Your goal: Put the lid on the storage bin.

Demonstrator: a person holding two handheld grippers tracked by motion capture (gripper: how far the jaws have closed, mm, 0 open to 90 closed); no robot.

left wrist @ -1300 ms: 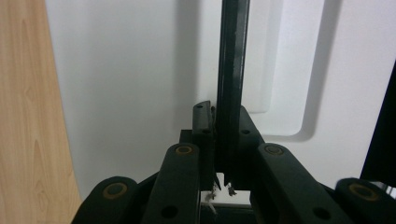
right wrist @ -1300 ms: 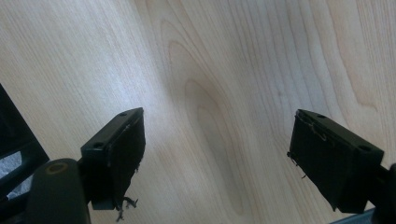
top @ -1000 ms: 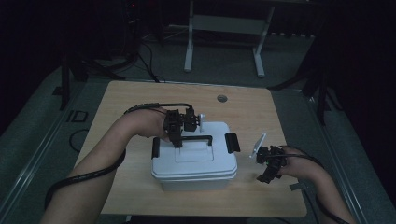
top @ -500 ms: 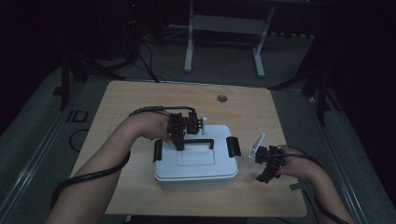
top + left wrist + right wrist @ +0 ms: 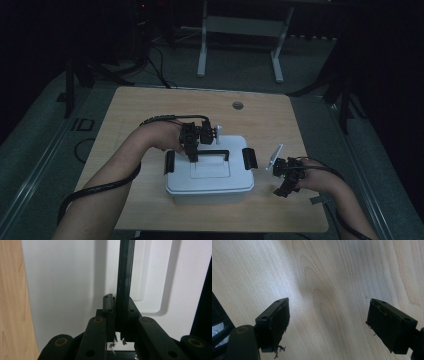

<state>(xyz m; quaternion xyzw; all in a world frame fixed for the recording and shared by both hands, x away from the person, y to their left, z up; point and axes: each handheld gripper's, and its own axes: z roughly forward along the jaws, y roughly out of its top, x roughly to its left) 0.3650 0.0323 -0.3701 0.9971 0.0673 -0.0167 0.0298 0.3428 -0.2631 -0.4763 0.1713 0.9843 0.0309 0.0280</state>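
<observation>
Black handle (image 5: 124, 277) between left tongs (image 5: 119, 315), which have just loosened.

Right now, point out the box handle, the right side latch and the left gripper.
box handle (image 5: 212, 151), high view, on its black top bar.
right side latch (image 5: 249, 158), high view, on its black face.
left gripper (image 5: 120, 312), left gripper view, between its fingertips at the handle.

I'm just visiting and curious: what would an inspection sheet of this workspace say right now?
Surface: wooden table, round hole near far edge.
Job's things: white lidded box, black handle on top, black latches at both ends.
Clutter: nothing seen.
Grippers: left gripper has just been opening, handle between its jaws, pads close against it; right gripper open over bare wood.
Cables: black cable along left forearm.
Surroundings: dark room, metal stand legs behind the table.
</observation>
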